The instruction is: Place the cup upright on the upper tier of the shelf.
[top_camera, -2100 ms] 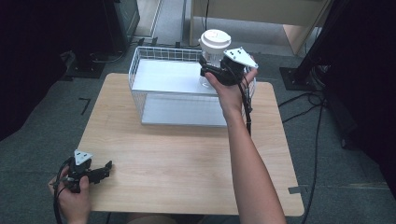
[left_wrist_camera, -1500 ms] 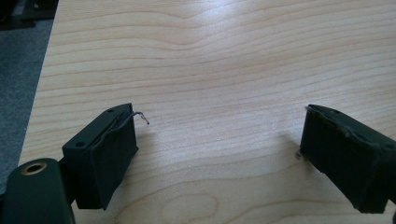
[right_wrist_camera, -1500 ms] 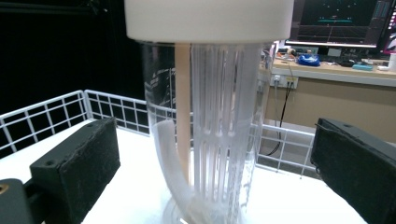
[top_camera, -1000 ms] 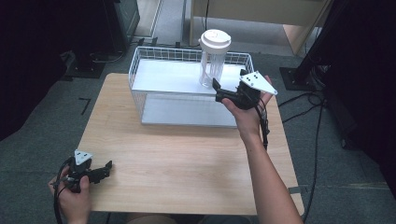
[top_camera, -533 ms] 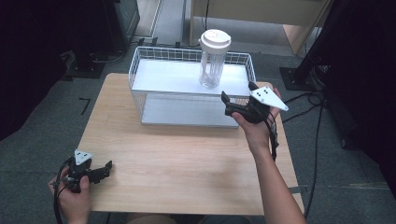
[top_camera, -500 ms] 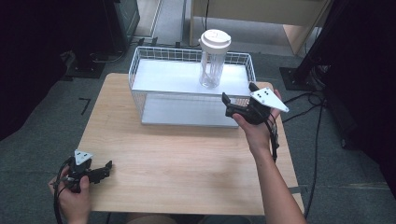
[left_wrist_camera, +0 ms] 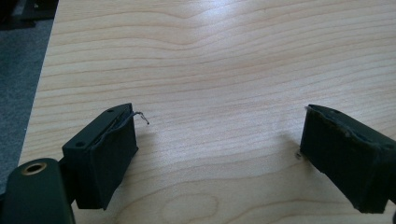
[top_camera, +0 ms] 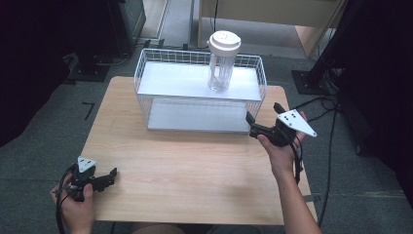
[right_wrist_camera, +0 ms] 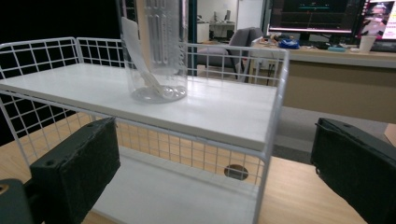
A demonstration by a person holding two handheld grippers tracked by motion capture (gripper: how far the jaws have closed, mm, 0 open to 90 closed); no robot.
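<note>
- Right gripper (top_camera: 263, 120): black jaws wide apart, nothing between them, held in the air just off the right front corner of the white wire two-tier shelf rack (top_camera: 260, 78).
- Left gripper (top_camera: 103, 179): jaws also spread wide, empty, low over the near left corner of the light wooden table (top_camera: 195, 161); its own view has bare wood grain between the pads.
- Clear ribbed plastic jar with a white round lid (top_camera: 221, 62) stands upright on the rack's white top shelf, right of centre, free of both grippers.
- Risk: the jar is tall and narrow with a wide lid, so it looks top-heavy; a knock from the right gripper or a bump to the rack could likely tip it over the low wire rim.
- Risk: the right gripper's jaws sit close to the rack's corner wires; a careless swing could snag the mesh and shift the whole rack.
- Risk: the left gripper's cable hangs off the table edge and could catch.
- Hard to tell: a pale strip (right_wrist_camera: 140, 56) leans inside the jar; what it is I cannot say.
- Cut off: the jar's lid is out of frame in the right gripper view.
- Lower shelf's back half is shadowed by the top shelf in the high view.
</note>
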